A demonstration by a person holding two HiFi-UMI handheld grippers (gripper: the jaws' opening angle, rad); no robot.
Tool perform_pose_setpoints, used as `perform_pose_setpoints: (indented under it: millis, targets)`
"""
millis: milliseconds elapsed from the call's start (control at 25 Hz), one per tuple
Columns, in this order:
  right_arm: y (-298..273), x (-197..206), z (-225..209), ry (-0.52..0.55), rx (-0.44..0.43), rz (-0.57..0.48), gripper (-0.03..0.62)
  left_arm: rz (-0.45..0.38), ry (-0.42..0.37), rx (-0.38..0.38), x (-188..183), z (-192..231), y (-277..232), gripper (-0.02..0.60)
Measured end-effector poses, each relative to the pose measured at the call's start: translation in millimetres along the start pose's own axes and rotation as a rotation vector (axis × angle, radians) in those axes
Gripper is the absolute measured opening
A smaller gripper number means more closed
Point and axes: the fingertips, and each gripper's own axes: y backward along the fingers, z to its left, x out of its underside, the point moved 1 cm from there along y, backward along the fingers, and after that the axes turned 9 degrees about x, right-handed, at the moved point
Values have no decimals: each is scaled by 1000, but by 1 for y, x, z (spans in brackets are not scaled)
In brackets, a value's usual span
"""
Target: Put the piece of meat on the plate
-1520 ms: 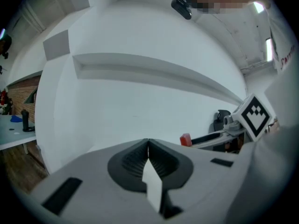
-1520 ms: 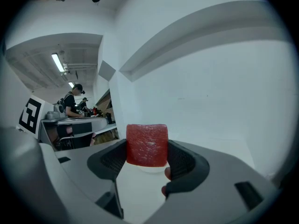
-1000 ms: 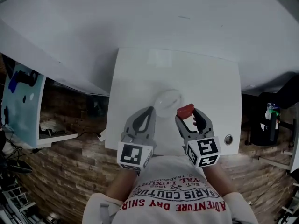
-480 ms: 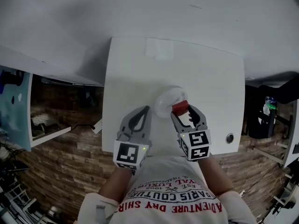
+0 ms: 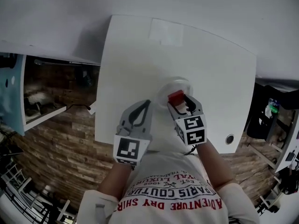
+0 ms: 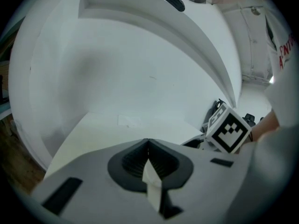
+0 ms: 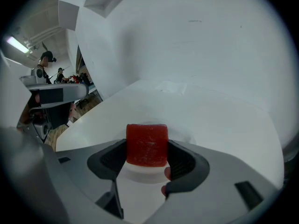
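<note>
Grips the meat [image 7: 146,144] squarely in the right gripper [image 5: 181,101], both jaws pressed on the red block's sides and its far face poking past the tips. Holds it over the near part of the plate [image 5: 188,84], a little back from the table's [image 5: 126,64] near edge (touching or not, cannot tell). Shows the left gripper [image 5: 140,118] with jaws together on nothing, just beside the right, above the near edge.
</note>
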Motion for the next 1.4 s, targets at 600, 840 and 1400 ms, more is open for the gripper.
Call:
perform_pose_setpoints:
  millis: [600, 840, 1400]
  targets:
    - [-21, 4, 9, 132, -4, 102, 278, 36, 46, -36, 19, 2, 0, 8]
    - [-22, 8, 12, 103, -13, 105, 278, 41, 59, -40, 22, 1, 2, 8]
    - [25, -18, 6, 1, 96, -67, 227, 14, -30, 26, -7, -14, 14, 8]
